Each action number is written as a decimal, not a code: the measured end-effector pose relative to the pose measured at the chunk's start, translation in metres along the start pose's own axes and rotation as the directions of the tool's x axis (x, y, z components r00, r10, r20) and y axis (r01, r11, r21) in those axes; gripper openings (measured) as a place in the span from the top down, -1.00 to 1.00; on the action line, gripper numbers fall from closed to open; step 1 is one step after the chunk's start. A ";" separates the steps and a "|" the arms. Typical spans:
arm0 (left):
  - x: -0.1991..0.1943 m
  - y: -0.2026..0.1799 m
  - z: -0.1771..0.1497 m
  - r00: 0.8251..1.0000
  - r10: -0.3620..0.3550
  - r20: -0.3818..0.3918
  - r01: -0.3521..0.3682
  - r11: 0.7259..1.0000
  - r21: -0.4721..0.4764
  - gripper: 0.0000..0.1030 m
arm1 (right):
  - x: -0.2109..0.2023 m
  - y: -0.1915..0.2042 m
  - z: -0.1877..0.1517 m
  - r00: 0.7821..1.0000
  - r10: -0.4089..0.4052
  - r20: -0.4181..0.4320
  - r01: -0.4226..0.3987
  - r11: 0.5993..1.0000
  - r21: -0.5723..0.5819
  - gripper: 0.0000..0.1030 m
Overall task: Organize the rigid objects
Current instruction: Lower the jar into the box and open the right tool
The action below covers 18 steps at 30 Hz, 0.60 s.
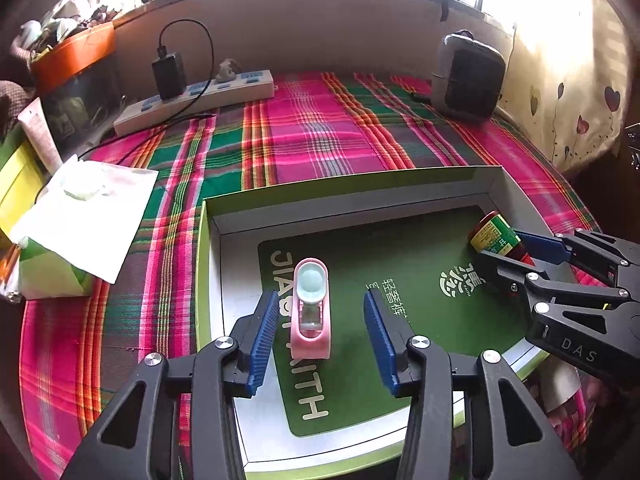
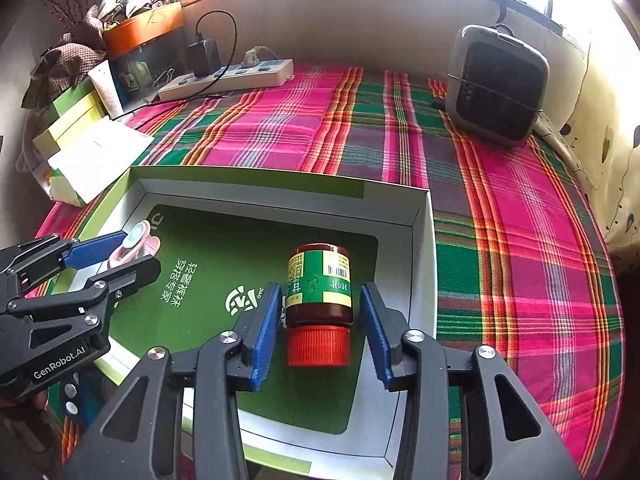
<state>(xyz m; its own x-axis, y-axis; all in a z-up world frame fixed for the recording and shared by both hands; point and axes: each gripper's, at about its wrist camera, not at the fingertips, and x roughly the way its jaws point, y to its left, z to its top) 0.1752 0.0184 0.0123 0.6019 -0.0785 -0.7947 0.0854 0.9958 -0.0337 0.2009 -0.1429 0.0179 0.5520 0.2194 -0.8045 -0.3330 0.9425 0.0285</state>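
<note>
One shallow cardboard box (image 1: 494, 184), lime-green rim, white inner walls, green printed floor; sits on plaid cloth (image 1: 320, 132) in pink, green and orange. Two task items inside, well apart.

Item 1: pink plastic clip-like gadget (image 1: 311, 304) with a pale round lens at its far end, lying flat on left part of box floor. Left claw (image 1: 322, 338) open, blue ribbed pads on either side of gadget, neither pad touching it.

Item 2: brown bottle (image 2: 320, 292), red ribbed cap toward camera, green-and-yellow label with barcode and "100"; rest of label too small to read. Lying on its side in right part of box. Right claw (image 2: 320, 330) open, pads flanking bottle; narrow gaps visible both sides.

Readable writing: "JIAO" and "AITH" on box floor, plus Chinese characters and a round white logo; "DAS" on right claw body as seen from left wrist view; "GenRobot.AI" on left claw body as seen from right wrist view.

Elsewhere: one white power strip (image 1: 192, 100) with black adapter (image 1: 169, 74) plugged in; one grey heater-like appliance (image 2: 498, 88); one tissue pack (image 1: 80, 216).
</note>
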 end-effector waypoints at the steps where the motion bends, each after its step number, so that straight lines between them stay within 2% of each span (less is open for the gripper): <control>1: -0.001 0.001 0.000 1.000 -0.001 0.001 0.001 1.000 -0.006 0.13 | -0.001 0.001 -0.001 1.000 0.004 0.001 -0.004 1.000 0.000 0.07; 5: -0.008 0.003 -0.002 1.000 0.002 0.021 -0.001 1.000 -0.014 0.12 | -0.007 0.002 -0.003 1.000 -0.013 0.021 0.013 1.000 0.003 -0.10; 18: -0.047 0.000 -0.015 0.997 -0.010 0.080 0.013 0.999 -0.033 0.10 | -0.046 -0.006 -0.016 0.997 -0.004 0.083 -0.002 0.998 0.069 -0.12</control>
<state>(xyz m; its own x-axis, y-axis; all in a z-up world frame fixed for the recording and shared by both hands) 0.1351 0.0227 0.0402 0.6624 -0.0925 -0.7434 0.0670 0.9957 -0.0641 0.1650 -0.1623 0.0453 0.6148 0.2362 -0.7525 -0.2806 0.9572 0.0712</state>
